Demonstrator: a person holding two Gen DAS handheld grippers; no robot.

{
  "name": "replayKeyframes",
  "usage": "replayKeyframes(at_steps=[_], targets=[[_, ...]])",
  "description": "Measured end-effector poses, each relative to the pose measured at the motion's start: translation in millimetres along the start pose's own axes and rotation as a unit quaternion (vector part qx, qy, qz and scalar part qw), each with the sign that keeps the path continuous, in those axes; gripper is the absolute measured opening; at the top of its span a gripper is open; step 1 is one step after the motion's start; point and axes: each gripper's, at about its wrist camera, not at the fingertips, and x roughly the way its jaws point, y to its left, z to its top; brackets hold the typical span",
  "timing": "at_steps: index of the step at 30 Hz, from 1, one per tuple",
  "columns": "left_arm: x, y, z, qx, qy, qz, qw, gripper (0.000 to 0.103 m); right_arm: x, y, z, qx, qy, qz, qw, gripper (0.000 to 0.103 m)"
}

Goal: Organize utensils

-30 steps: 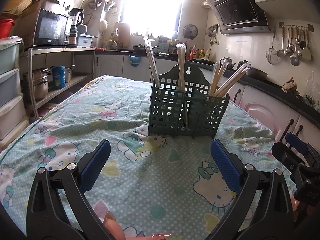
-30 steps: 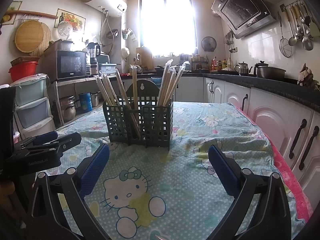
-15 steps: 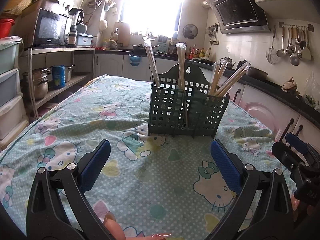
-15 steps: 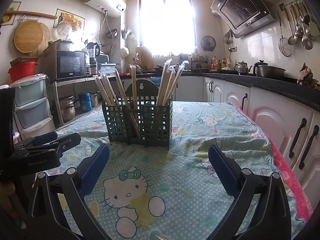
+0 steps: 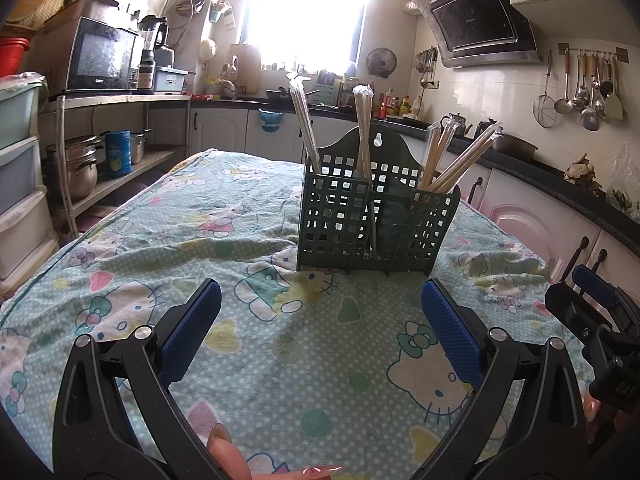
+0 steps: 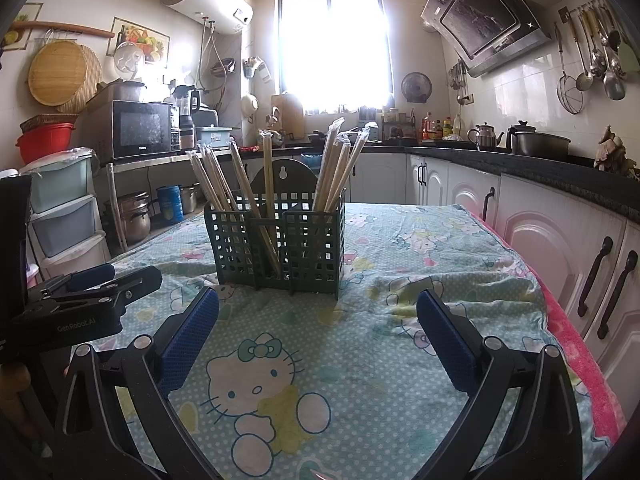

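A dark green plastic utensil caddy (image 5: pixel 376 216) stands upright on the patterned tablecloth (image 5: pixel 200 240); it also shows in the right wrist view (image 6: pixel 280 240). Several wrapped wooden chopsticks (image 5: pixel 362 128) stick up from its compartments, also seen in the right wrist view (image 6: pixel 334 164). My left gripper (image 5: pixel 320 320) is open and empty, a short way in front of the caddy. My right gripper (image 6: pixel 318 324) is open and empty, also in front of it. Each gripper shows at the edge of the other's view: the right one (image 5: pixel 592 312), the left one (image 6: pixel 92 300).
White cabinets (image 6: pixel 560 248) with dark handles line the right side under a black counter. Shelves with pots (image 5: pixel 76 168), a microwave (image 5: pixel 100 56) and plastic drawers (image 6: pixel 64 216) stand on the left. A pink towel edge (image 6: pixel 580 344) runs along the table's right side.
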Motion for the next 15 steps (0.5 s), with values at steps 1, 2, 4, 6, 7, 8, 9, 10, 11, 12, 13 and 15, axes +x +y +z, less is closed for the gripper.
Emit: replayKeyframes(at_steps=[1, 2, 4, 6, 7, 8, 9, 10, 11, 12, 13, 15], targets=[[-0.1, 0.0, -0.1, 0.000, 0.000, 0.000, 1.0000, 0.092, -0.3, 0.2, 0.0, 0.000, 0.000, 0.000, 1.000, 0.097], [-0.1, -0.1, -0.2, 0.000, 0.000, 0.000, 1.0000, 0.092, -0.2, 0.1, 0.3, 0.000, -0.001, 0.000, 1.000, 0.097], [-0.2, -0.2, 0.0, 0.001, 0.000, 0.000, 1.0000, 0.092, -0.1, 0.2, 0.3, 0.000, 0.000, 0.000, 1.000, 0.097], [-0.3, -0.2, 0.1, 0.001, -0.001, 0.000, 1.0000, 0.092, -0.1, 0.2, 0.1, 0.000, 0.000, 0.000, 1.000, 0.097], [0.2, -0.3, 0.0, 0.001, -0.001, 0.000, 1.0000, 0.092, 0.1, 0.1, 0.2, 0.000, 0.000, 0.000, 1.000, 0.097], [-0.2, -0.1, 0.3, 0.000, 0.000, 0.001, 1.0000, 0.092, 0.2, 0.0, 0.3, 0.000, 0.000, 0.000, 1.000, 0.097], [0.3, 0.1, 0.0, 0.000, 0.001, 0.001, 1.0000, 0.092, 0.2, 0.1, 0.1, 0.000, 0.001, 0.000, 1.000, 0.097], [0.3, 0.2, 0.0, 0.000, 0.001, 0.000, 1.0000, 0.092, 0.2, 0.2, 0.1, 0.000, 0.001, 0.000, 1.000, 0.097], [-0.1, -0.1, 0.3, 0.000, 0.000, 0.001, 1.0000, 0.092, 0.1, 0.2, 0.1, 0.000, 0.001, 0.000, 1.000, 0.097], [0.0, 0.1, 0.2, 0.000, 0.000, 0.001, 1.0000, 0.092, 0.1, 0.2, 0.4, 0.000, 0.000, 0.000, 1.000, 0.097], [0.3, 0.1, 0.0, 0.000, 0.000, 0.000, 1.0000, 0.092, 0.0, 0.2, 0.1, 0.000, 0.000, 0.000, 1.000, 0.097], [0.5, 0.0, -0.1, 0.000, 0.000, 0.000, 1.0000, 0.092, 0.2, 0.3, 0.2, 0.000, 0.001, 0.000, 1.000, 0.097]])
